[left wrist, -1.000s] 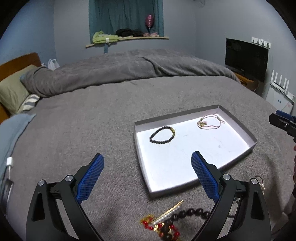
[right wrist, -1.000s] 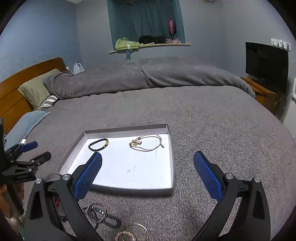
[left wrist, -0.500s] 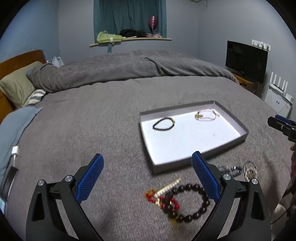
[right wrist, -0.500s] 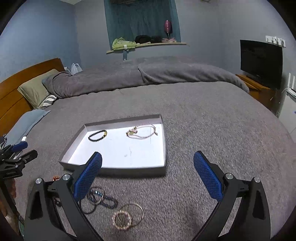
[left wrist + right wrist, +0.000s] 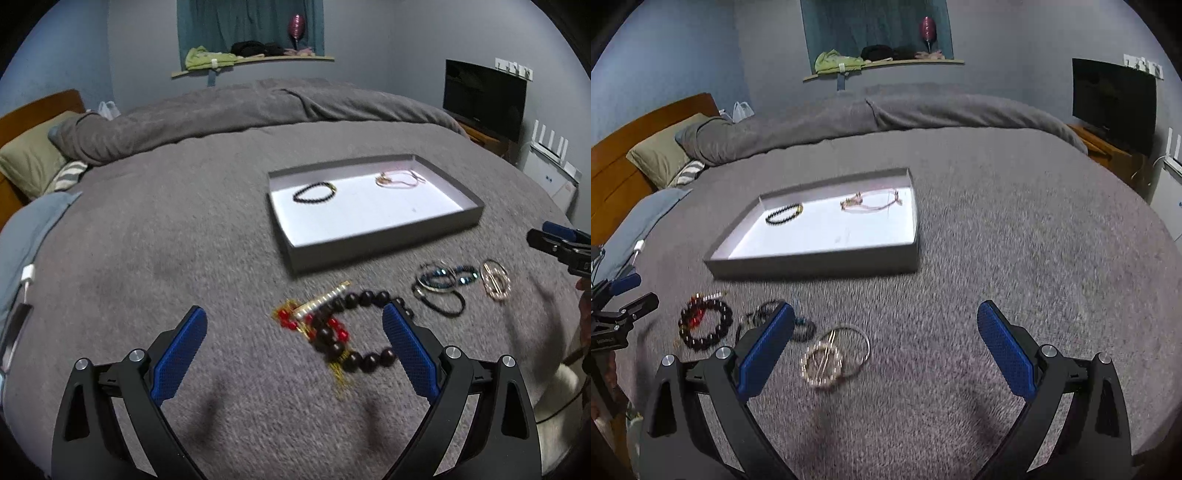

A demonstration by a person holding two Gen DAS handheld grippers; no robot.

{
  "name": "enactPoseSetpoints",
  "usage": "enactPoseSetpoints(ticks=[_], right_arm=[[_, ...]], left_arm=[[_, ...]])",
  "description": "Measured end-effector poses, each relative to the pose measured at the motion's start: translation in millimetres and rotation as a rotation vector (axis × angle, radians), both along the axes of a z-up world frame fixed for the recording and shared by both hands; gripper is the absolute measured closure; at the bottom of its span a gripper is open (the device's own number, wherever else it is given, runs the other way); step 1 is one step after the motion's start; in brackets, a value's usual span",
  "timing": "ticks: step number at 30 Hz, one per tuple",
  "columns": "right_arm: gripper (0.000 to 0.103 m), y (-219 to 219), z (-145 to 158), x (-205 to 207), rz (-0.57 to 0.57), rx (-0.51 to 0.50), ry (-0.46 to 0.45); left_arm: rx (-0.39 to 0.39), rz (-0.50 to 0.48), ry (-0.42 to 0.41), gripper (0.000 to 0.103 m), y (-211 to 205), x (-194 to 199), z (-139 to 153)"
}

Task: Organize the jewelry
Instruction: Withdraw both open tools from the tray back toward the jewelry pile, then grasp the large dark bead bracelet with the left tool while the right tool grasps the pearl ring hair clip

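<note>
Both of my tools are spread wide with nothing between their blue pads. My left tool (image 5: pixel 291 341) hangs low over the grey bed cover (image 5: pixel 166 236), just above a bracelet of large dark beads (image 5: pixel 354 332) that lies tangled with a red-and-gold beaded piece (image 5: pixel 295 321) and a thin gold bar (image 5: pixel 327 297). My right tool (image 5: pixel 884 341) hovers over bare cover, with a pair of overlapping gold-toned bangles (image 5: pixel 833 356) just inside its left finger.

The shallow grey tray (image 5: pixel 384 240) with a white floor sits on the bed beyond the loose pieces. In it lie a small black bead bracelet (image 5: pixel 314 194) towards the far left corner and a pale pink cord bracelet (image 5: pixel 400 180) towards the far right; the two are well apart.

Between the big beads and the bangles, near the tray's front wall, rests a small cluster of thin rings and dark cords with blue beads (image 5: pixel 443 282). In the right wrist view this cluster is partly hidden behind my left finger. All the loose jewelry is outside the tray, on the cover in front of it.

At the far side are a green pillow (image 5: pixel 661 157), a wooden headboard (image 5: pixel 624 162) and a dark television (image 5: pixel 1113 103).
</note>
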State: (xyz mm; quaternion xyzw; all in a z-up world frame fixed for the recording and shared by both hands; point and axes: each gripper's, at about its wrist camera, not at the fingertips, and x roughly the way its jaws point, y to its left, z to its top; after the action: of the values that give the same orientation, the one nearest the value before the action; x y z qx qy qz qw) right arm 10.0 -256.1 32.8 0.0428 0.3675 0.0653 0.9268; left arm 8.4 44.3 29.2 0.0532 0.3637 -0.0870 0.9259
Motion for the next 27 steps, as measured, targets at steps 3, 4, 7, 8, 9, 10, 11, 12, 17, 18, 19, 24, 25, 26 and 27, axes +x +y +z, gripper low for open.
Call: enactPoseSetpoints(ticks=[3,4,7,8,9,10,11,12,17,18,19,24,25,26,27], right_arm=[[0.005,1.4,-6.2,-4.5,0.009,0.003,0.011],[0.005,2.3,-9.7,-6.3,0.017,0.005,0.019],[0.005,7.1,-17.7,-9.5,0.042,0.006,0.042],[0.005,8.6,-19.9,-10.1,0.049,0.005,0.047],[0.005,10.6,-22.9,-11.1,0.056,0.004,0.053],[0.005,12.0,-24.3,-10.7,0.062,0.003,0.057],[0.005,13.6,-26.5,-10.9,0.069,0.001,0.062],[0.005,14.6,-27.8,-11.2,0.071,-0.001,0.064],[0.005,16.2,-33.1,-9.5,0.076,0.007,0.076],[0.005,16.7,-33.8,-9.8,0.080,0.010,0.075],[0.005,17.7,-33.7,-9.5,0.083,0.010,0.074],[0.021,25.4,-34.6,-10.8,0.116,-0.006,0.064],[0.023,26.4,-35.1,-10.6,0.120,-0.009,0.066],[0.027,27.3,-36.0,-10.2,0.125,-0.009,0.071],[0.033,28.2,-37.2,-9.6,0.130,-0.008,0.078]], left_arm=[[-0.001,-0.019,0.012,0.008,-5.5,-4.8,-6.2],[0.002,-0.027,0.017,0.008,-8.5,-5.8,-8.6],[0.011,-0.043,0.027,0.008,-16.1,-6.9,-14.6],[0.012,-0.048,0.031,0.008,-18.3,-7.3,-16.2],[0.011,-0.053,0.033,0.008,-20.7,-8.1,-17.3],[0.010,-0.056,0.033,0.008,-21.4,-8.3,-17.7],[0.009,-0.061,0.033,0.008,-22.7,-8.5,-18.3],[0.010,-0.063,0.034,0.008,-24.2,-8.5,-18.9],[0.015,-0.068,0.045,0.008,-27.7,-8.2,-23.8],[0.016,-0.070,0.047,0.008,-28.3,-8.1,-24.8],[0.018,-0.070,0.049,0.008,-28.8,-7.9,-26.0],[0.021,-0.071,0.051,0.008,-30.9,-5.4,-27.5],[0.021,-0.071,0.052,0.008,-31.2,-5.0,-27.8],[0.022,-0.073,0.052,0.008,-31.2,-5.2,-28.2],[0.023,-0.075,0.053,0.008,-31.0,-5.3,-28.2]])
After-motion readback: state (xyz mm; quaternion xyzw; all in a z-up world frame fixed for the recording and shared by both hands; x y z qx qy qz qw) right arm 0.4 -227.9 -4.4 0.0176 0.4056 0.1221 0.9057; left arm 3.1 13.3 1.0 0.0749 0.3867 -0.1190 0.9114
